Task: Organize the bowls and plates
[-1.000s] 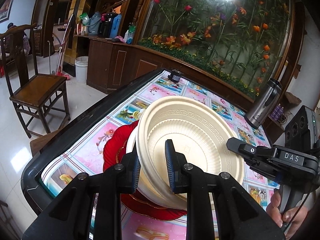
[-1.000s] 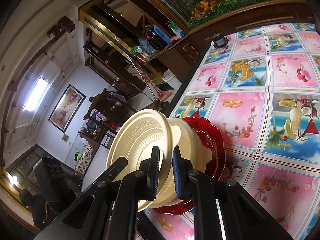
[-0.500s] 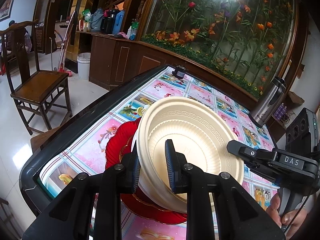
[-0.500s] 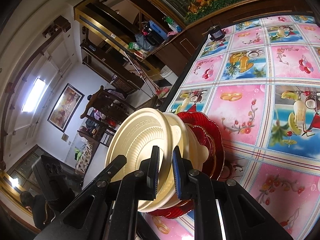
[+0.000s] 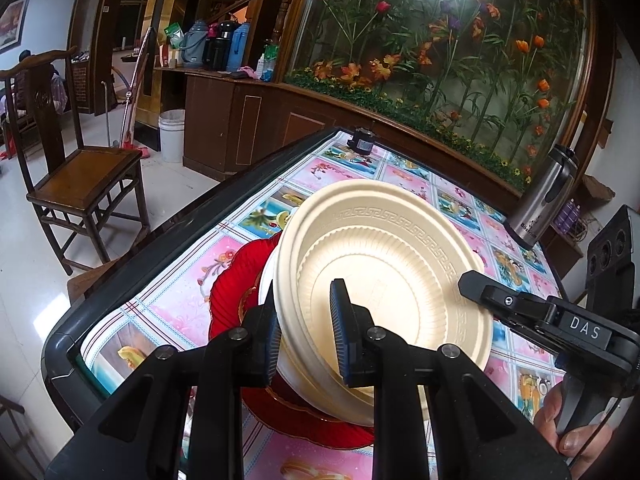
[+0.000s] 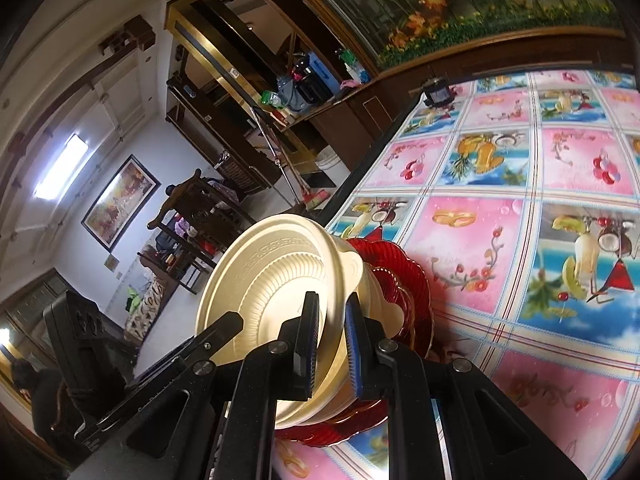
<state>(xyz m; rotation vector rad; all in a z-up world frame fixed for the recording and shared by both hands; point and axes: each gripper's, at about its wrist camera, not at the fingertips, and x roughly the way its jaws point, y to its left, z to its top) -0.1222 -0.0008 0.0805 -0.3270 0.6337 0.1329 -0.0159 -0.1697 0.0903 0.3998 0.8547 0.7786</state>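
Both claws are clamped on the rim of the cream bowl (image 5: 384,280): left claw (image 5: 306,340) on the near-left edge, right claw (image 6: 332,344) on the opposite edge, bowl tilted and nested in a second cream bowl (image 5: 272,280) over the red plates (image 5: 236,276) on the counter (image 5: 188,268). To seat it well I'd level the bowl first, centre it on the red plates, lower both sides evenly. Release both claws only once the rim sits flush, since one-sided release likely tips the stack.
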